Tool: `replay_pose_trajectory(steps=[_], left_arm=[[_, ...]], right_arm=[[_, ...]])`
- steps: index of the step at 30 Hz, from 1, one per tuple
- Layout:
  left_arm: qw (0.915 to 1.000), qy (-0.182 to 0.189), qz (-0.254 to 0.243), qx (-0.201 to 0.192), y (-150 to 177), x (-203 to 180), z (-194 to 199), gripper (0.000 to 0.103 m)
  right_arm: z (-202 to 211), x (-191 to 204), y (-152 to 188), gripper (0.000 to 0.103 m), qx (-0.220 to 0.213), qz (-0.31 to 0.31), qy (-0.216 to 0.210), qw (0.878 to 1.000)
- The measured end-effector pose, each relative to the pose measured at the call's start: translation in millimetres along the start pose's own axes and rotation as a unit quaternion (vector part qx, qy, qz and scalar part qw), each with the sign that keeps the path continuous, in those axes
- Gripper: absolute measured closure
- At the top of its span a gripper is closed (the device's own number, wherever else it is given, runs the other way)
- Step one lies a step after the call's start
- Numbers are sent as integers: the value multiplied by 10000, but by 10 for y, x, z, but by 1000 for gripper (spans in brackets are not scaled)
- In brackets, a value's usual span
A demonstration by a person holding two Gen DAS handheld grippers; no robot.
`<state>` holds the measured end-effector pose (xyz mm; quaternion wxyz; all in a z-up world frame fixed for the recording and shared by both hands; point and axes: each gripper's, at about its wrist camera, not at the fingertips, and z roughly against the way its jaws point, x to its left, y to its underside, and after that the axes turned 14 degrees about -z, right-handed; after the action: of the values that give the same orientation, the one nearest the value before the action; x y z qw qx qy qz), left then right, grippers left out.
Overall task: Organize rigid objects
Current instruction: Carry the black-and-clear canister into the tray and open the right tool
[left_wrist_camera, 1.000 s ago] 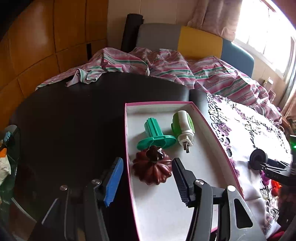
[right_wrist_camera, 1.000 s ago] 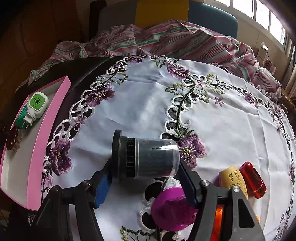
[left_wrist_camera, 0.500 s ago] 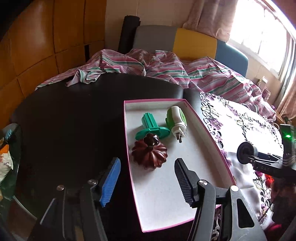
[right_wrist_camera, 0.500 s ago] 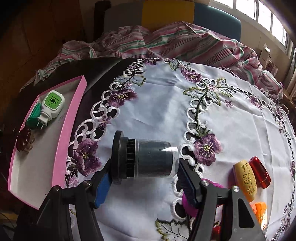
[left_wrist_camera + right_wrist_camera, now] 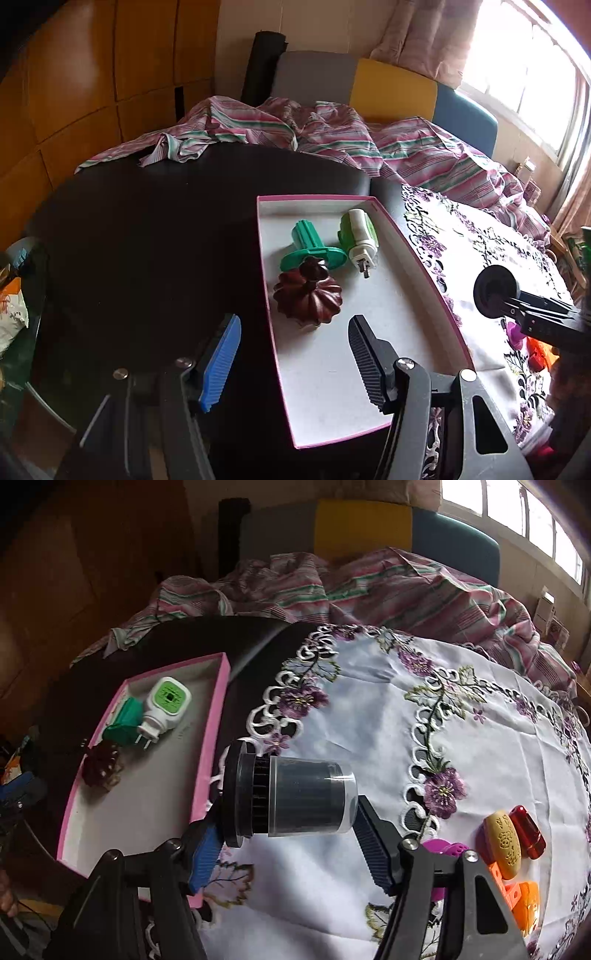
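A white tray with a pink rim (image 5: 424, 277) lies on the dark table. It holds a green flanged piece (image 5: 314, 247), a green-and-white plug-in unit (image 5: 360, 236) and a dark red fluted mould (image 5: 306, 295). My left gripper (image 5: 291, 363) hovers open over the tray's near left rim with nothing between its pads. My right gripper (image 5: 288, 814) is shut on a dark cylindrical jar with a black ribbed lid (image 5: 295, 797), held sideways above the cloth beside the tray (image 5: 218, 709). The jar's lid (image 5: 493, 291) shows at the right of the left wrist view.
A white embroidered cloth (image 5: 369, 720) covers the right half of the table. On it lie a yellow piece (image 5: 504, 840), a red piece (image 5: 526, 830), orange pieces (image 5: 517, 897) and a magenta one (image 5: 443, 849). Striped fabric (image 5: 332, 136) is heaped at the back.
My right gripper has carried the jar up and left, from above the magenta piece to beside the tray's rim. My left gripper has drawn back a little from the dark red mould.
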<state>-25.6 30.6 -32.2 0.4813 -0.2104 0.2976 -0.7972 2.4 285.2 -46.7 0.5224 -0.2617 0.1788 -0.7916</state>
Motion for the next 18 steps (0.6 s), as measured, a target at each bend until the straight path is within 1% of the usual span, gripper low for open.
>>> replay_pose_trajectory(steps=[4,8,11,14,16,18], left_arm=[[9999,-74,93,-4,22,66,26,41],[9999,-120,115,18,60,108,44,41],[9999,-118,119,44,84,124,47,41],[9998,-130,117,47,90,125,48,41],[9998,-132,115,49,94,129,47,41],[9998,-153,121,70,100,135,37,41]], right_arm=[[47,308,24,36,67,326,-385,9987],[30,653,93,36,177,818,-609,9946],[-76,849,156,36,271,1130,-531,9918],[-205,969,164,36,320,1294,-402,9903],[-307,998,127,36,338,1287,-311,9906],[-423,1012,59,36,435,1234,-328,9909]])
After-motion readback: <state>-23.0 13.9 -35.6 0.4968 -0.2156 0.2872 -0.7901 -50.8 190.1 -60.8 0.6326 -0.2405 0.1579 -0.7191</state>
